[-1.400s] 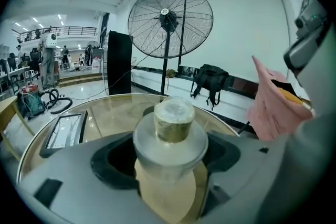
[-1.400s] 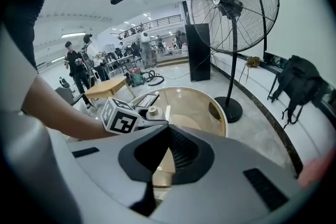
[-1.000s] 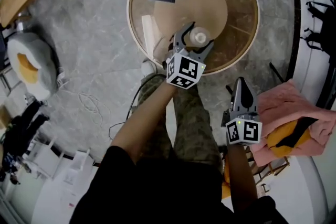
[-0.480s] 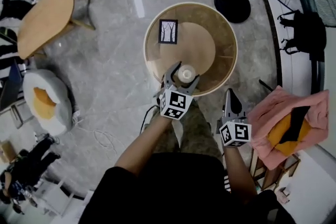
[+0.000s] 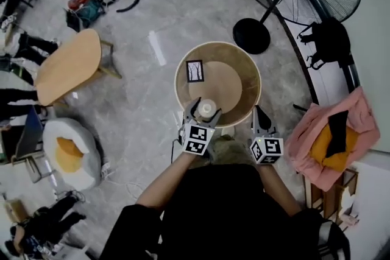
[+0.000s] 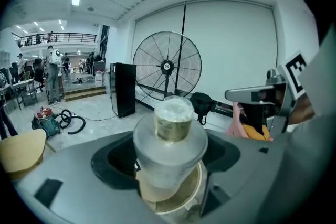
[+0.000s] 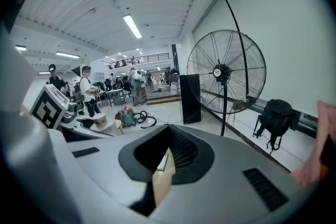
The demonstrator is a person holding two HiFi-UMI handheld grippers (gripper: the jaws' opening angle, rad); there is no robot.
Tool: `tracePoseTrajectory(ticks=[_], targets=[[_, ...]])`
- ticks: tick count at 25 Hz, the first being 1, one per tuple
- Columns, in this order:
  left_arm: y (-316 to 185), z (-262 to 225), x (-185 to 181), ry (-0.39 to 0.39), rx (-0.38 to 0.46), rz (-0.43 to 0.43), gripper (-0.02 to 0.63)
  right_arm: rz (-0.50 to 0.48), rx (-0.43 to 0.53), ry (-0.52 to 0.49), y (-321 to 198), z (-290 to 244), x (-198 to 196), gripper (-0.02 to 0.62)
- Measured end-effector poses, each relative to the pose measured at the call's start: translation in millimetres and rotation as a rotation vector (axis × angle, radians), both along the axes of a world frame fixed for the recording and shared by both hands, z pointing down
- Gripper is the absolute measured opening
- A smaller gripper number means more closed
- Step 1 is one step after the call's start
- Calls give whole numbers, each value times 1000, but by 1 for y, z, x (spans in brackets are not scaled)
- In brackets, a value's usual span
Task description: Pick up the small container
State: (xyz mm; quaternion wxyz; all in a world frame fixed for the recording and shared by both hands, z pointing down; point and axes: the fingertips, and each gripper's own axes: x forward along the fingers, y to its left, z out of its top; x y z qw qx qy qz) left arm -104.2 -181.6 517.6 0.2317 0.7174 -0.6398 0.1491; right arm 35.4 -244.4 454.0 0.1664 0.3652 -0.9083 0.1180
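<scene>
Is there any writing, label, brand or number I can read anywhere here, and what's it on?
No readable words, numbers or brands anywhere.
Cubes on the left gripper and right gripper: black-and-white square codes, not text.
The black-framed card on the round wooden table: a tree picture, no legible print.
The small frosted container: no label visible.

Frosted small container (image 6: 169, 139) (upright) in left hand-held gripper (image 5: 206, 108)

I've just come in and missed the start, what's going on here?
A person holds a gripper in each hand at a round table. The left gripper has its jaws closed on the small container, a pale lidded jar, over the table's near edge and apparently clear of the top. The right gripper is shut and empty, off to the side.
</scene>
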Motion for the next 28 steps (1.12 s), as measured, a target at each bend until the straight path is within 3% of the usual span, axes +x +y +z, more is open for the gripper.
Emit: tracePoseTrajectory(ticks=[6,11,28], targets=[[22,-84,5,-28,85,23,354,13,82,-25,14,-67,18,21],[22,-124,0,-42,130,8,354,31,124,-31,10,-91,33,21],[37,-134,-38,-18,152,-73,354,75,168,1,-15,-105,48,21]])
